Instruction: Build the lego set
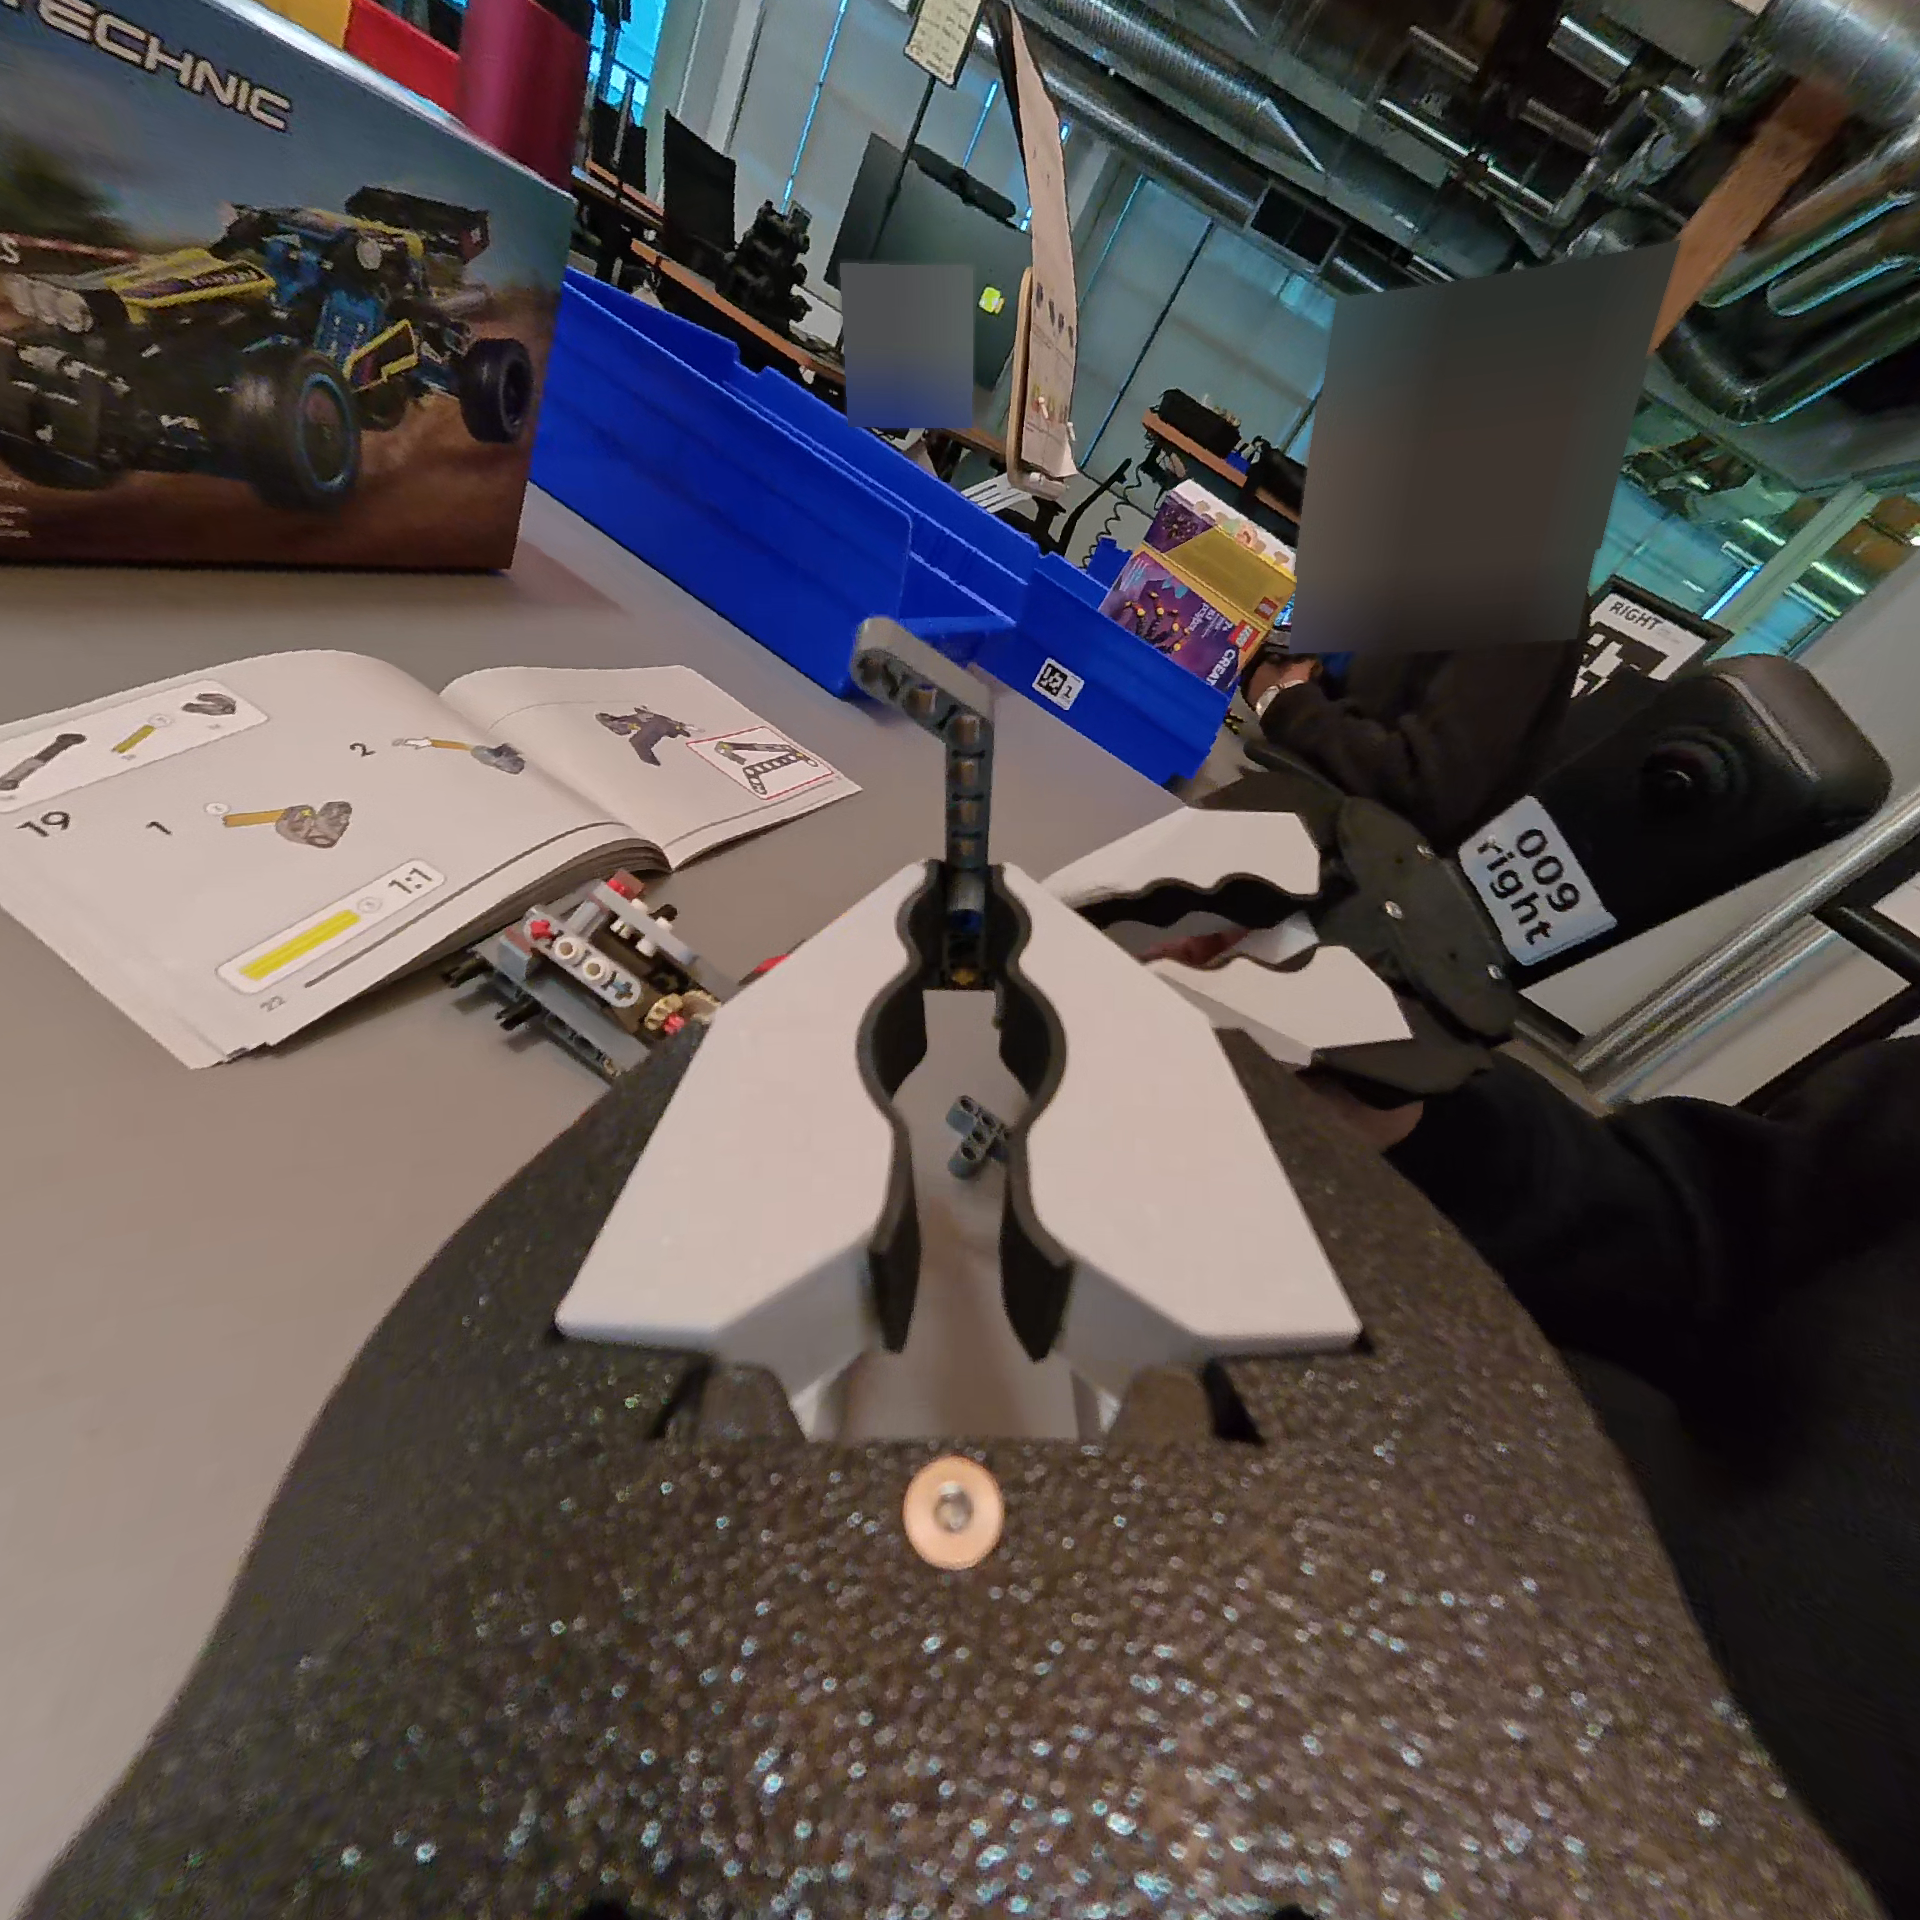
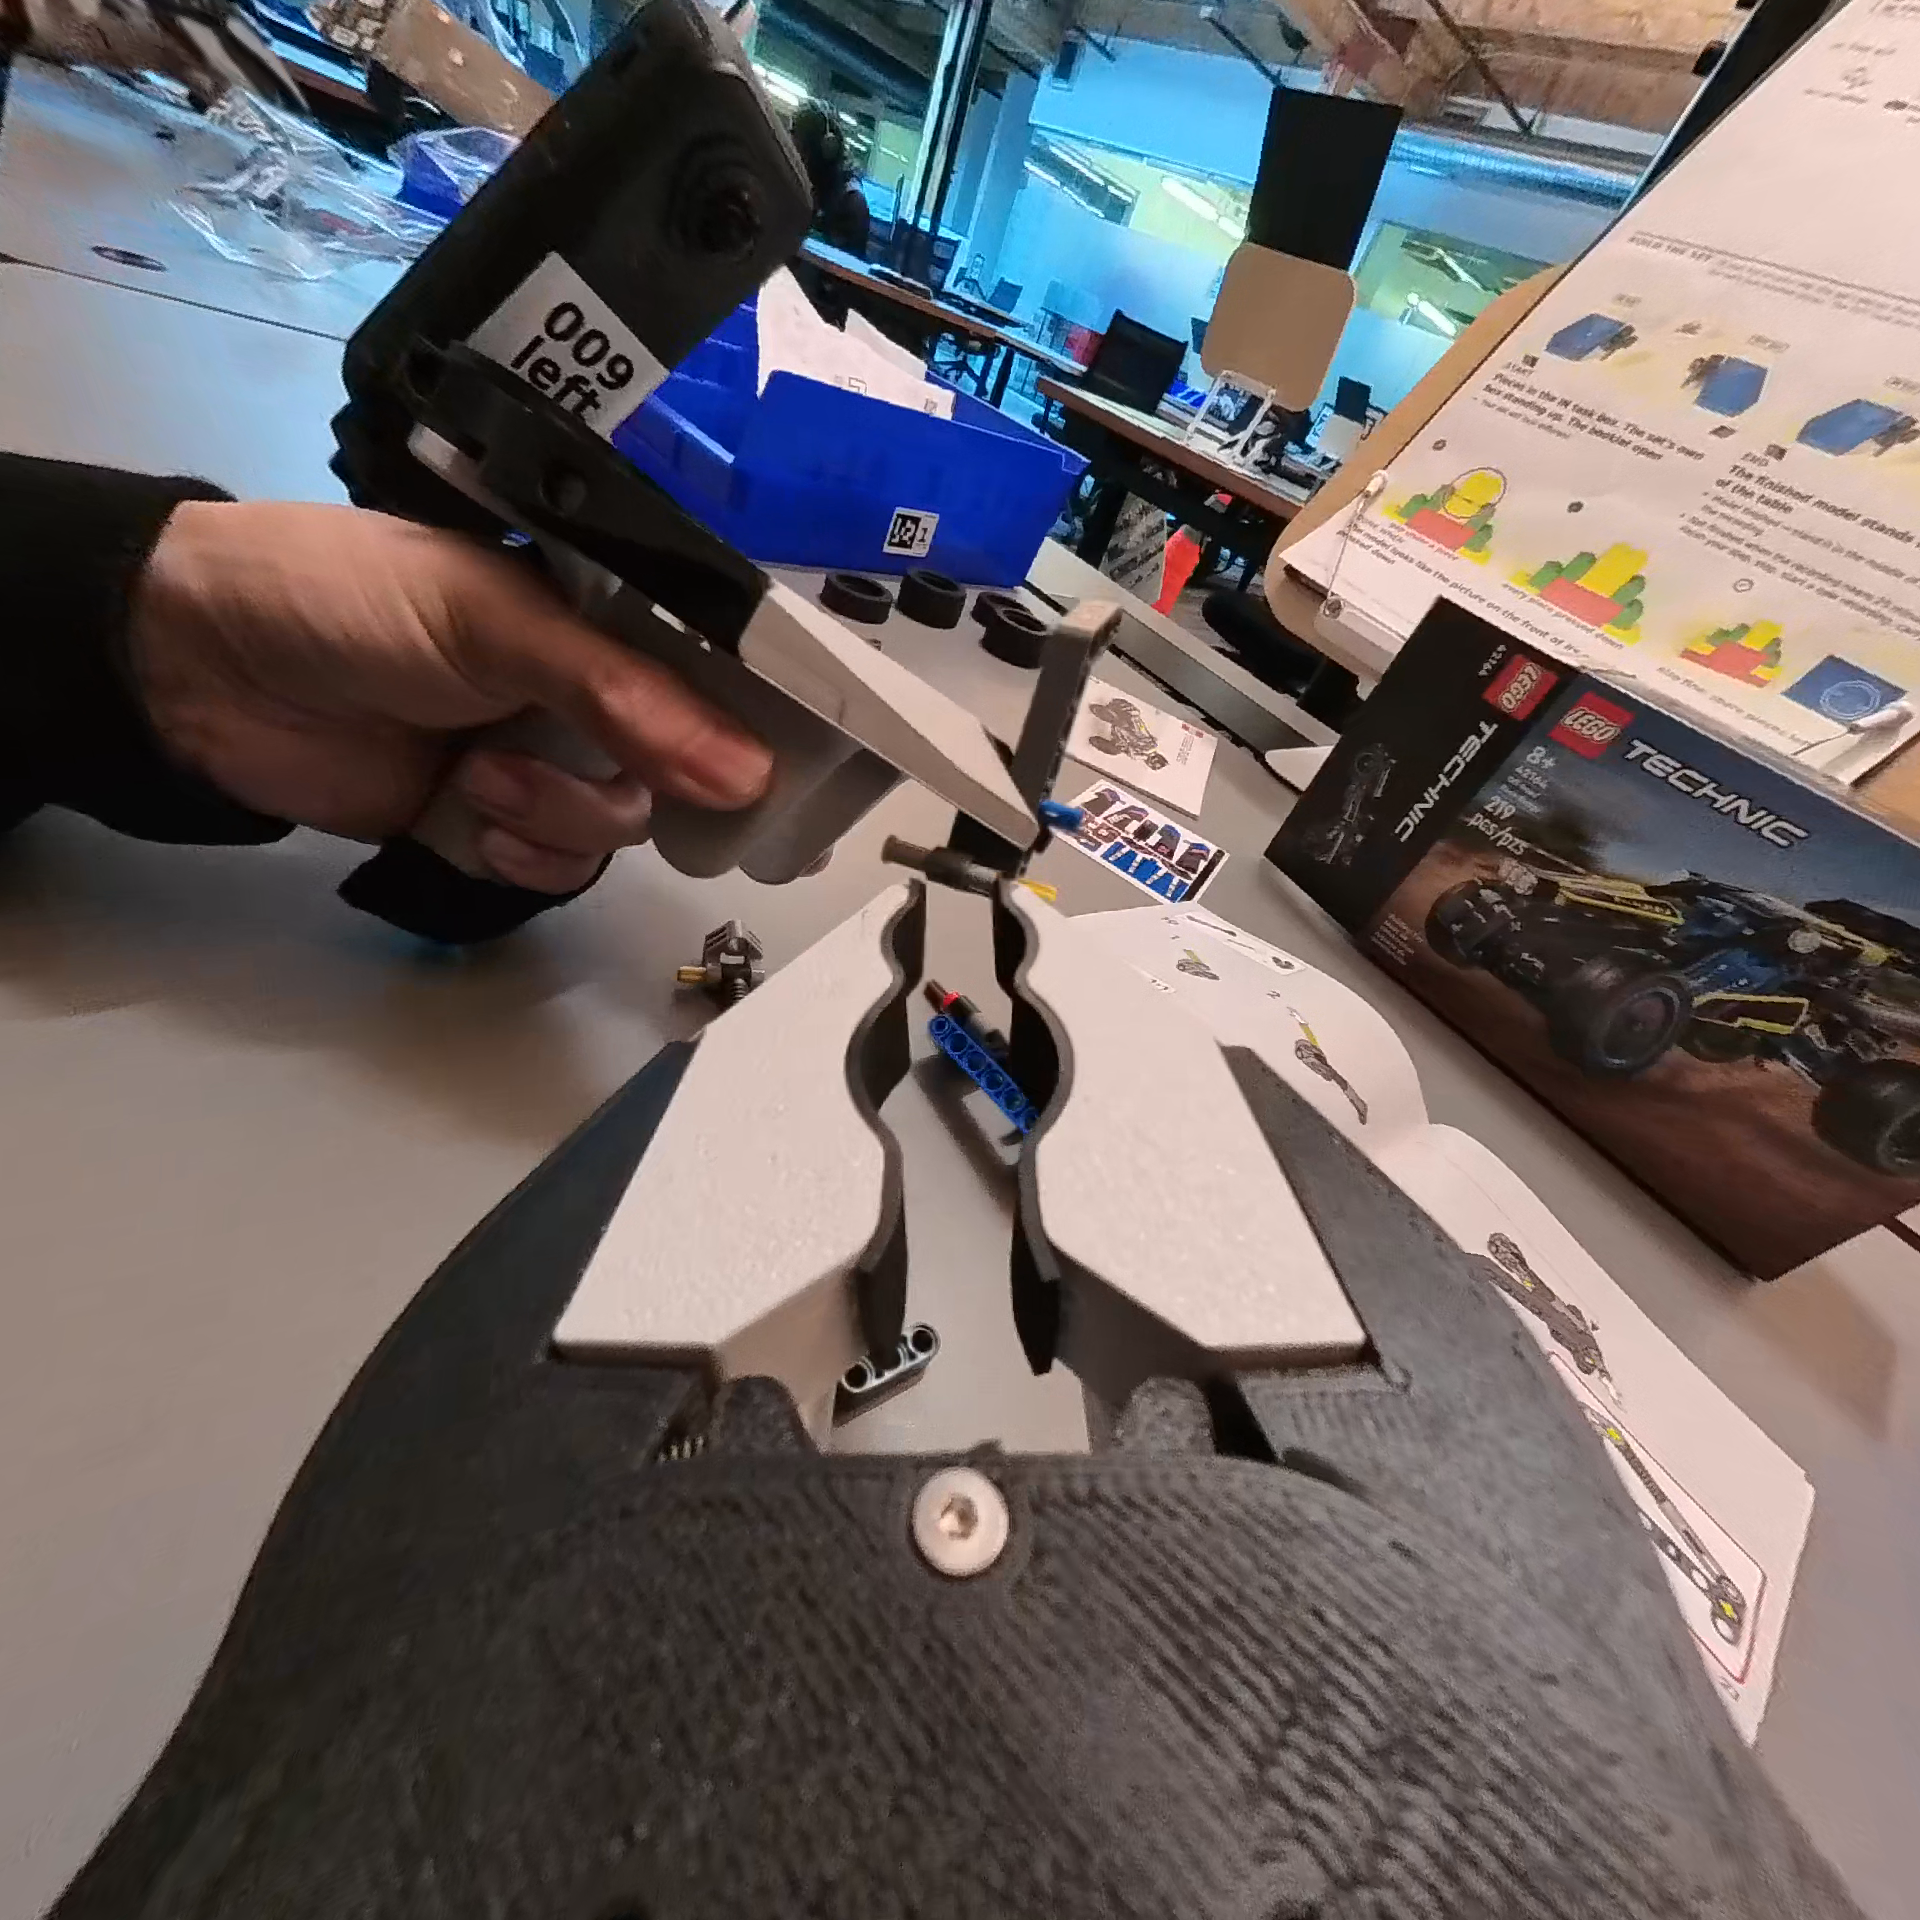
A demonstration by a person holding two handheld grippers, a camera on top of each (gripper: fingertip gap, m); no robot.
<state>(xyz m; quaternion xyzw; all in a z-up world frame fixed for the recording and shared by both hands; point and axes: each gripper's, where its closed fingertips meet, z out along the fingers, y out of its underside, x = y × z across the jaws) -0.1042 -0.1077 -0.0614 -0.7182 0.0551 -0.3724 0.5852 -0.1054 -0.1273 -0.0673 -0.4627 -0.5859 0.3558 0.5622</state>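
A plain grey table (image 1: 208,1247) carries everything. An open white paper instruction booklet (image 1: 312,821) lies flat on it. Just in front of the booklet sits a partly built grey-and-black brick assembly (image 1: 592,966). Behind the booklet stands a cardboard set box picturing a dark buggy (image 1: 260,312), and beside that box a blue plastic bin (image 1: 831,520). Near the bin lie four small black rubber tyres (image 2: 935,603); a blue-and-black sticker sheet (image 2: 1143,852) lies beyond the booklet.
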